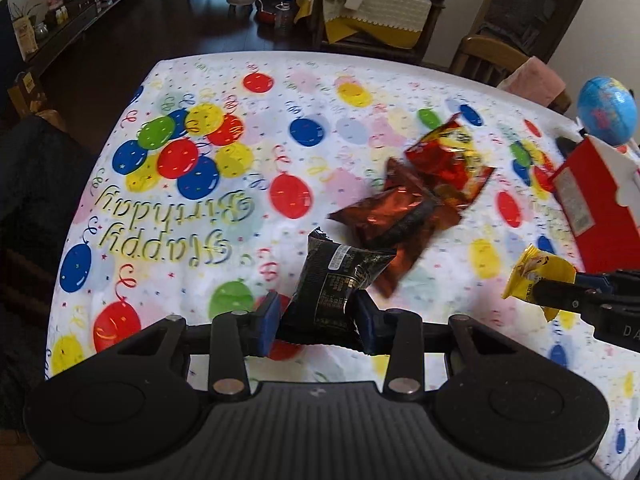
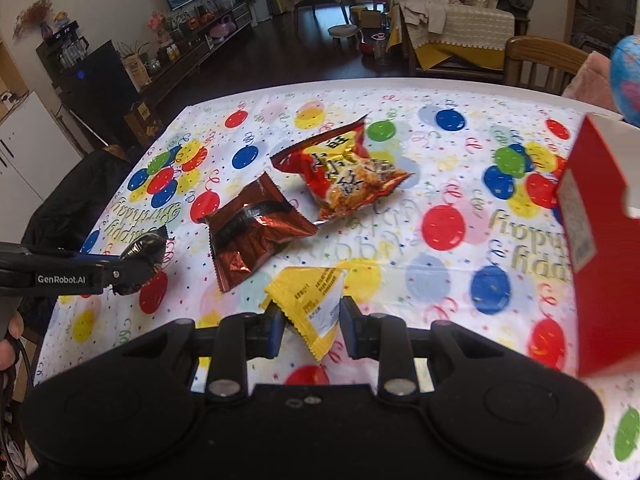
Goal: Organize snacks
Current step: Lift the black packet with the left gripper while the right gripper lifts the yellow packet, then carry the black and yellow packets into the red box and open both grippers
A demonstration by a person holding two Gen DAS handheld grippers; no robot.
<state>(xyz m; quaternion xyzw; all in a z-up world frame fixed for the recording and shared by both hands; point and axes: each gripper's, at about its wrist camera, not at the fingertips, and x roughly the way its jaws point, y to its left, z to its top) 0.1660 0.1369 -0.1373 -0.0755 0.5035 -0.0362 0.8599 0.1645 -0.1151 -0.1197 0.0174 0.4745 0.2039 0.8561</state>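
Note:
My left gripper [image 1: 318,318] is shut on a black snack packet [image 1: 338,280], held above the tablecloth; the same gripper and black packet [image 2: 142,256] show at the left of the right wrist view. My right gripper [image 2: 310,322] is shut on a yellow snack packet [image 2: 312,296], also lifted; the yellow packet [image 1: 536,276] shows at the right of the left wrist view. On the table lie a brown foil packet [image 2: 256,228] and a red-orange chip bag [image 2: 344,176]. A red box [image 2: 600,248] stands at the right.
The table wears a balloon-print "Happy Birthday" cloth [image 1: 224,216]. A blue round lollipop-like ball [image 1: 608,110] sits above the red box [image 1: 596,204]. A wooden chair [image 2: 536,60] stands behind the table's far right edge; a dark chair back [image 2: 80,196] is at the left.

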